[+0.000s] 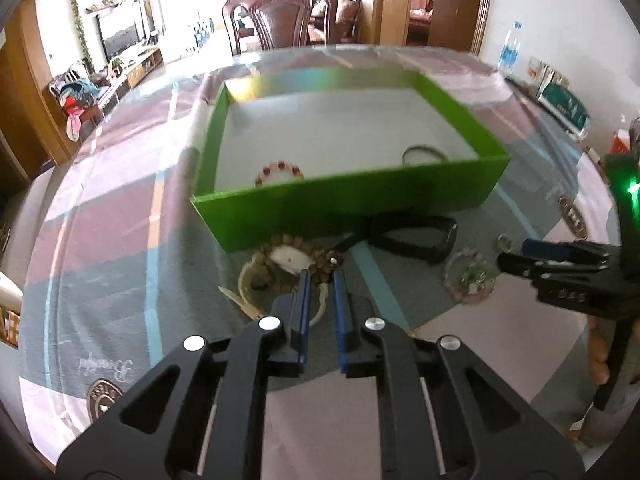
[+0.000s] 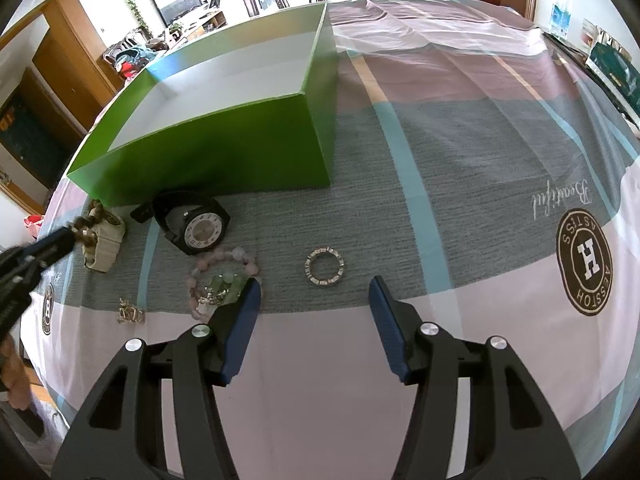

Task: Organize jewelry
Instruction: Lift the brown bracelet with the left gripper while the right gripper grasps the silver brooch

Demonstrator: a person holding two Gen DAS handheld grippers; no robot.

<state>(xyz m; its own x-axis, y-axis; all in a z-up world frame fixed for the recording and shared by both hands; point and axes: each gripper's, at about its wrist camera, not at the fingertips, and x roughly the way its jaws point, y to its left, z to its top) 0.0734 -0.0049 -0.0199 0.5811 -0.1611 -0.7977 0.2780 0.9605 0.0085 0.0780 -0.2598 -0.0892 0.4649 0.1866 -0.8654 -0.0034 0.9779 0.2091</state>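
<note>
Reading "Beautiful" on cloth (image 2: 500, 152) — left fingers (image 1: 322, 276) pinching brown beads (image 1: 320, 266), right fingers (image 2: 316, 294) spread.

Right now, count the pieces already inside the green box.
2: a red bead bracelet near the front-left corner, and a dark band toward the front right. The green box has a near wall that may hide more.

You have a bright green box (image 2: 224, 148) with a white inside, on a tablecloth (image 2: 460, 152) of pink, grey and pale blue bands. The watch (image 2: 192, 224) is black with a pale dial. The bracelet (image 1: 280, 172) in the box looks red-and-white beaded, though blurred.
</note>
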